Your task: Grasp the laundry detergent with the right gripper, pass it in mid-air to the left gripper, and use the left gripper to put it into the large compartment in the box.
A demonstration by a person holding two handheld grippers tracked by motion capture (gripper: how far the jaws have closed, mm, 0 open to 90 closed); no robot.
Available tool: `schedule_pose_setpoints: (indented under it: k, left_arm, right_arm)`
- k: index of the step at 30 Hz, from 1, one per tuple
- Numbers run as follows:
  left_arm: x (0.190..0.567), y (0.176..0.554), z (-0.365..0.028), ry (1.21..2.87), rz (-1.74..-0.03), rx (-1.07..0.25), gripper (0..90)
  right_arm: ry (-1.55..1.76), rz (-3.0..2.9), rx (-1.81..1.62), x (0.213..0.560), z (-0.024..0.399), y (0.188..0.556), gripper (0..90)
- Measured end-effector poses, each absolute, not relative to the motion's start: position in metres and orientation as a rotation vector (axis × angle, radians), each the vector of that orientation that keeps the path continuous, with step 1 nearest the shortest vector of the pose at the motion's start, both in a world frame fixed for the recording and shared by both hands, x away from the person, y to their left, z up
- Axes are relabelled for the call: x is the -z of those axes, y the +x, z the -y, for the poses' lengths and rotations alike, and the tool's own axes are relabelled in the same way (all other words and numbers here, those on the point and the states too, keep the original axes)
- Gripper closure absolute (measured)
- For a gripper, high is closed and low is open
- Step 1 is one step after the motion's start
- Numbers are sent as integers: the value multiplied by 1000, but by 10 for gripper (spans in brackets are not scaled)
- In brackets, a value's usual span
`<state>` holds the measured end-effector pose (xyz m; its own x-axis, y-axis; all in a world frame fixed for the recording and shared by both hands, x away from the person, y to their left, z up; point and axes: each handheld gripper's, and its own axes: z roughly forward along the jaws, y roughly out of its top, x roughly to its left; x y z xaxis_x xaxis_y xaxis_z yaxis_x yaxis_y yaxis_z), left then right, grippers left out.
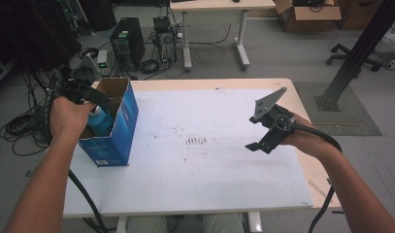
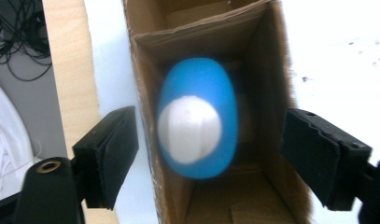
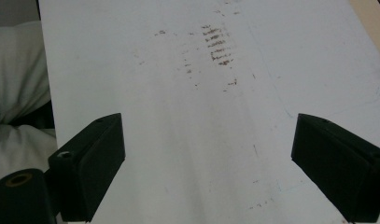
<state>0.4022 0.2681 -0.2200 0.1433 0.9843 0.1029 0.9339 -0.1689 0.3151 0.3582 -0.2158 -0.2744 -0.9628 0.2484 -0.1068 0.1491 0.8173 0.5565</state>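
Note:
A blue-sided cardboard box (image 1: 112, 126) stands open-topped at the table's left edge. Inside it sits a blue bottle (image 1: 102, 119) with a white cap. My left gripper (image 1: 95, 99) hangs over the box mouth. In the left gripper view the bottle (image 2: 199, 119) lies blurred between the box walls (image 2: 271, 70), and the left gripper (image 2: 213, 140) stands open with both pads well off the bottle. My right gripper (image 1: 255, 143) hovers over the right part of the white table top (image 1: 209, 184). In the right gripper view, the right gripper (image 3: 206, 144) is open with nothing between its jaws.
Brown smudges (image 1: 196, 141) mark the table's middle, and these smudges (image 3: 218, 44) lie ahead of the right jaws. Beyond the table stand a computer tower (image 1: 127, 41), floor cables (image 1: 20, 128), a second desk (image 1: 219, 29) and a slanted black post (image 1: 360, 48).

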Motion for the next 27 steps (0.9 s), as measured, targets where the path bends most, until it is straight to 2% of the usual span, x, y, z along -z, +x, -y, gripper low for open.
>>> schedule_pose_setpoints:
  k: [19,27]
  left_arm:
    - [182,381,-232,2419,-1751,-208,179]
    - [172,369,-209,2522,-1652,-171,159]
  right_arm:
    - [296,-2813,-841,265,213,350,95]
    - [293,-2809,-838,262,213,347,96]
